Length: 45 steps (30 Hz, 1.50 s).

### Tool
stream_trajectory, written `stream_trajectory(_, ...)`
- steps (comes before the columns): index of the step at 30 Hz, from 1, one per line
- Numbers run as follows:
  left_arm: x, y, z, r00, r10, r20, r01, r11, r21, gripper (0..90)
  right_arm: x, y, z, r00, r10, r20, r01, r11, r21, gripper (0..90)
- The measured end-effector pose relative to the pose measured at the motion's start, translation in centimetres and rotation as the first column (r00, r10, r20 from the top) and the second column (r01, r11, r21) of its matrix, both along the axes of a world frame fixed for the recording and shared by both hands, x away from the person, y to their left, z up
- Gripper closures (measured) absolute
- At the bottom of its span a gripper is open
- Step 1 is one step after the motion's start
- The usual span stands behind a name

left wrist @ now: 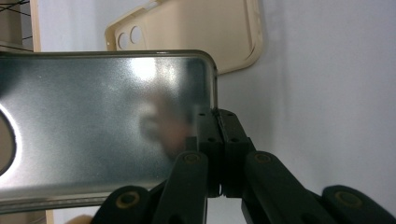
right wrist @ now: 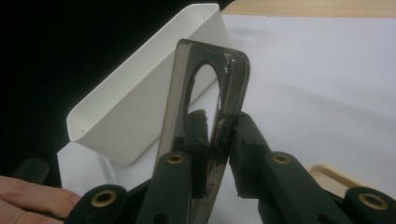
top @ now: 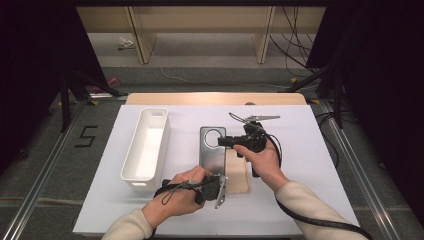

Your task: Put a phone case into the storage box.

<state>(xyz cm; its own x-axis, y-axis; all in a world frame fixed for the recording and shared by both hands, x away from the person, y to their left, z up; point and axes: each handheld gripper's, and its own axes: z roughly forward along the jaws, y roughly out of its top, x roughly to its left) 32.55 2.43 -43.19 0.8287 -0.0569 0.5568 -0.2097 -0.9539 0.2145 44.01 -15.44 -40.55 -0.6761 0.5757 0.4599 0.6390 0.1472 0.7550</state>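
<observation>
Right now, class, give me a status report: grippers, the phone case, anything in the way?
Left gripper shut on grey phone case, near end. Right gripper shut on its far end. Beige case beside it; white bin left, apart.

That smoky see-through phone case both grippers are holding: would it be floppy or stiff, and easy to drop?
The smoky phone case probably feels light and slightly bendy: it is a thin shell with a big camera cutout. Its glossy surface looks slippery, so the left gripper and right gripper each pinching just an edge seems sensible. It looks unlikely to shatter if dropped.
</observation>
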Motion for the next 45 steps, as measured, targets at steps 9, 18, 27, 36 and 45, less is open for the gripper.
stream_trajectory(9,0.3,0.1,0.0,0.9998,0.006,0.017,-0.006,1.0000,-0.005,88.4,-0.7,0.3,0.9,0.9998,0.018,0.011,-0.019,0.999,0.040,82.2)
stream_trajectory(18,1.0,1.3,0.8,0.9979,0.053,0.036,-0.046,0.9833,-0.176,72.7,-1.0,-0.2,2.0,0.9975,0.000,0.071,-0.005,0.998,0.061,82.2)
stream_trajectory(27,1.8,3.8,1.8,0.9827,0.159,-0.095,-0.185,0.8322,-0.523,48.8,-0.9,-1.2,2.3,0.9930,-0.028,0.115,0.022,0.998,0.058,82.4)
stream_trajectory(36,2.6,5.6,2.6,0.9458,0.258,-0.198,-0.321,0.6531,-0.686,40.8,-1.2,-1.6,2.9,0.9892,-0.025,0.144,0.017,0.998,0.060,82.4)
stream_trajectory(45,3.5,6.5,2.5,0.8978,0.320,-0.303,-0.433,0.5150,-0.740,37.0,-1.9,-2.9,2.5,0.9859,-0.031,0.164,0.020,0.998,0.068,82.2)
